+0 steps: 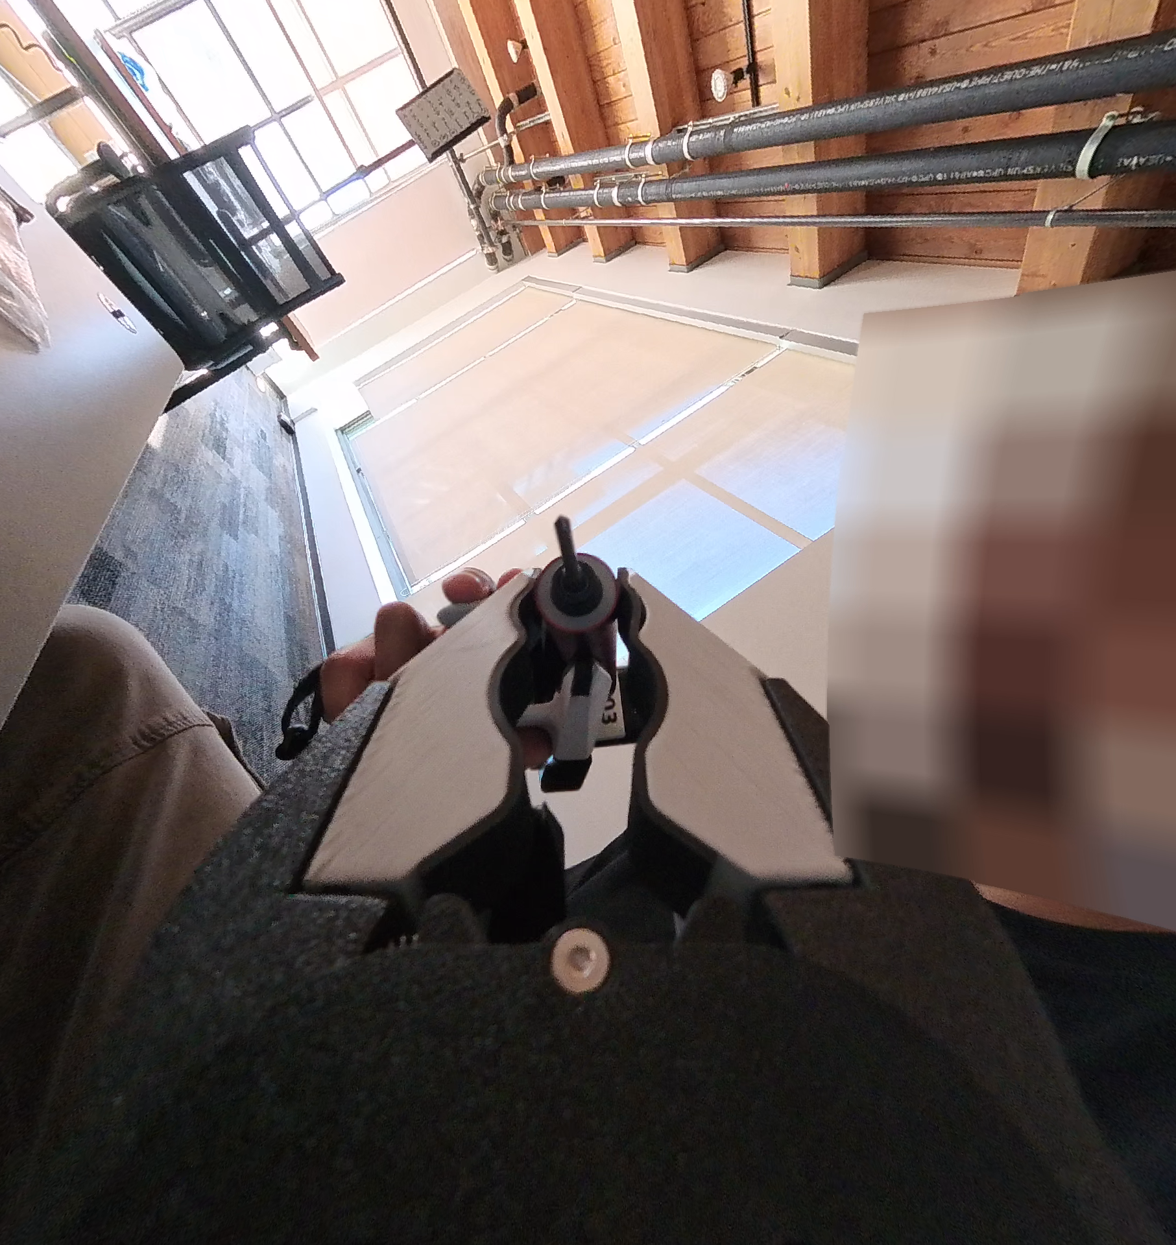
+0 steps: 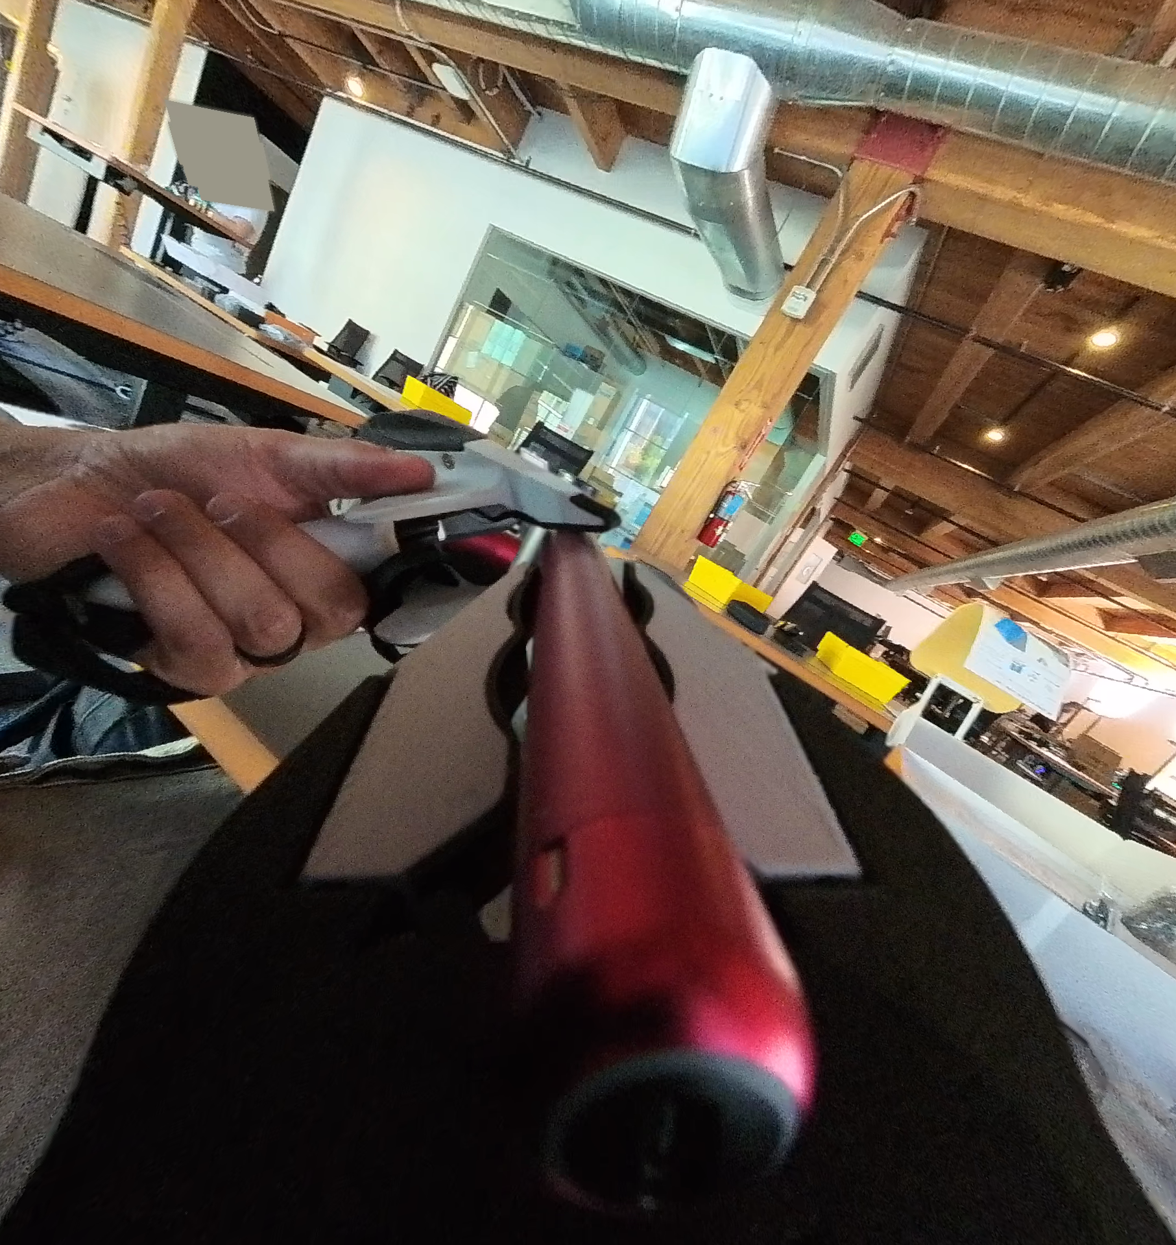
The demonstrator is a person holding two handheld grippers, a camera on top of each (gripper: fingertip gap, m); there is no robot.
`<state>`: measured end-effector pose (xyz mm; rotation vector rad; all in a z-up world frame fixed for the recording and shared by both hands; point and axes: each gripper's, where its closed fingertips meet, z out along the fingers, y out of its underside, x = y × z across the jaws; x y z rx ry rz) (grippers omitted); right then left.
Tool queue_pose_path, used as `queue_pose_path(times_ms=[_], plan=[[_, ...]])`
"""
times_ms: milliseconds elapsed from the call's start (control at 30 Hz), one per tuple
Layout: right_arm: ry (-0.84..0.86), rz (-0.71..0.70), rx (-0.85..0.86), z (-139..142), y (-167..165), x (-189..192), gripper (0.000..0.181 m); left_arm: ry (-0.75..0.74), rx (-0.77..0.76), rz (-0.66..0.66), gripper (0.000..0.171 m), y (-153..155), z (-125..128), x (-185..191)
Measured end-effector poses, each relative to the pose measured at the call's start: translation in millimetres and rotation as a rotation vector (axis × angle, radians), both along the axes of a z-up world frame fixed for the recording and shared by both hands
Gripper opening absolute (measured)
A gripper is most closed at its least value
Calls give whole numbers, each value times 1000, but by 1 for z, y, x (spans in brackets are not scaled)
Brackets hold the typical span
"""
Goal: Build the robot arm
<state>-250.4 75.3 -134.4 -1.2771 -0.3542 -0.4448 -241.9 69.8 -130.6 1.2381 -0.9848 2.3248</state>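
A red screwdriver with a black end cap lies along my right gripper, whose grey fingers are shut on its body. Its far end meets my left gripper, which a hand with a black strap holds. In the left wrist view my left gripper is shut on the front end of the screwdriver, and the black bit sticks out past the fingertips. A white part of the right gripper and a hand show behind the fingers.
The left wrist view tilts up at a blinded window, grey pipes on a wooden ceiling, a black rack, carpet and a beige-clad limb. Orange-edged tables, yellow bins and a wooden post stand beyond. The tips of both grippers are at nearly the same place.
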Motion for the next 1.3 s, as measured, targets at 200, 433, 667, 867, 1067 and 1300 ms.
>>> queue_pose_path(times_ms=[200,433,667,867,1067,1300], plan=[[-19,-19,27,3,-1,-1,20,-29,25,-6,20,-1,4,1],[2,-30,66,7,-4,1,20,-68,55,-2,20,-3,10,2],[3,-52,41,1,1,4,20,-61,59,-2,20,3,5,5],[55,-76,13,-10,5,16,20,-18,25,-14,20,8,-7,18],[68,-94,5,-21,7,28,20,-12,47,-47,20,9,-17,30],[141,-194,-62,-48,13,69,20,82,268,55,46,38,-60,59]])
